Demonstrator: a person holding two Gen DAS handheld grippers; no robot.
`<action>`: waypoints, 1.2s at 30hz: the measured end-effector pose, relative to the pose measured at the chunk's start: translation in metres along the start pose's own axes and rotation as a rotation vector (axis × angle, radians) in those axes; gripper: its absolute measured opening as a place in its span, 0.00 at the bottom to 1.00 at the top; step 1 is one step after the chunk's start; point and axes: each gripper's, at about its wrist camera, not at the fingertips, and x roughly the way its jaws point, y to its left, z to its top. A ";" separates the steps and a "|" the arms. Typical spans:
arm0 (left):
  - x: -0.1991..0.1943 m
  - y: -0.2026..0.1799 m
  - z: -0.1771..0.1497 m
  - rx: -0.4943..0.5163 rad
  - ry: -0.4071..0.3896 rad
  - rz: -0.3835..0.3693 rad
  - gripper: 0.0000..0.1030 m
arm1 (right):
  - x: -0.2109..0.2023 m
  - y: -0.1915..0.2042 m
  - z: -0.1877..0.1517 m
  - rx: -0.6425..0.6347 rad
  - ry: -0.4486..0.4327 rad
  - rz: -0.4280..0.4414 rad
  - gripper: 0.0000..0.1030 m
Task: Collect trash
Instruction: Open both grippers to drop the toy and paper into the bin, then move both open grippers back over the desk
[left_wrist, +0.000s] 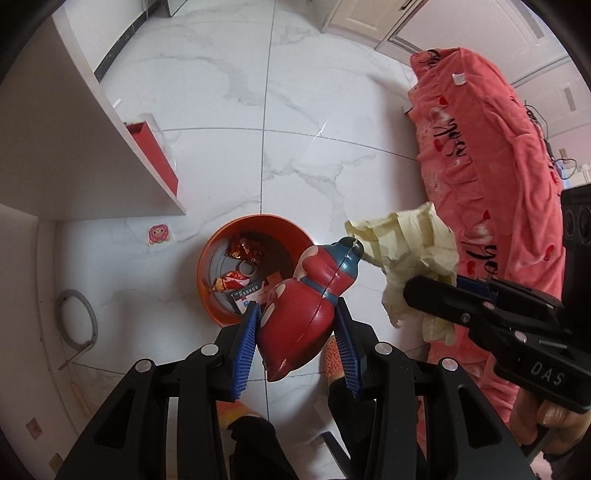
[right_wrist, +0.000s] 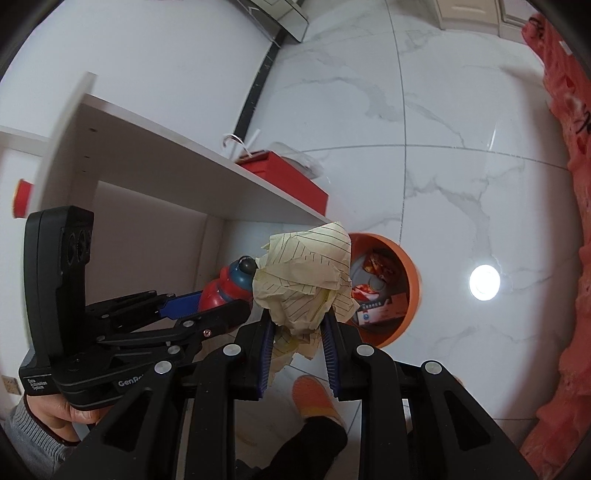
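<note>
My left gripper is shut on a red bottle-shaped container with a blue neck, pointing down over the near rim of an orange bin. The bin stands on the marble floor and holds several wrappers and a small carton. My right gripper is shut on a crumpled ball of yellow lined paper, just right of the container; the paper touches the container's tip. From the right wrist view the left gripper, the red container and the bin show.
A white shelf unit stands left of the bin, with a red box beside it. A pink quilt hangs at the right. A sticker and a grey hose lie on the floor. An orange slipper is below.
</note>
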 end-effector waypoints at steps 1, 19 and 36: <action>0.005 0.002 0.001 -0.002 0.000 0.002 0.41 | 0.004 -0.003 0.000 0.003 0.004 -0.002 0.24; 0.005 0.012 0.008 0.029 -0.019 0.062 0.62 | 0.034 -0.008 0.006 0.018 0.028 -0.012 0.36; -0.014 0.022 0.002 -0.015 -0.033 0.084 0.62 | 0.032 0.013 0.007 -0.003 0.048 -0.011 0.49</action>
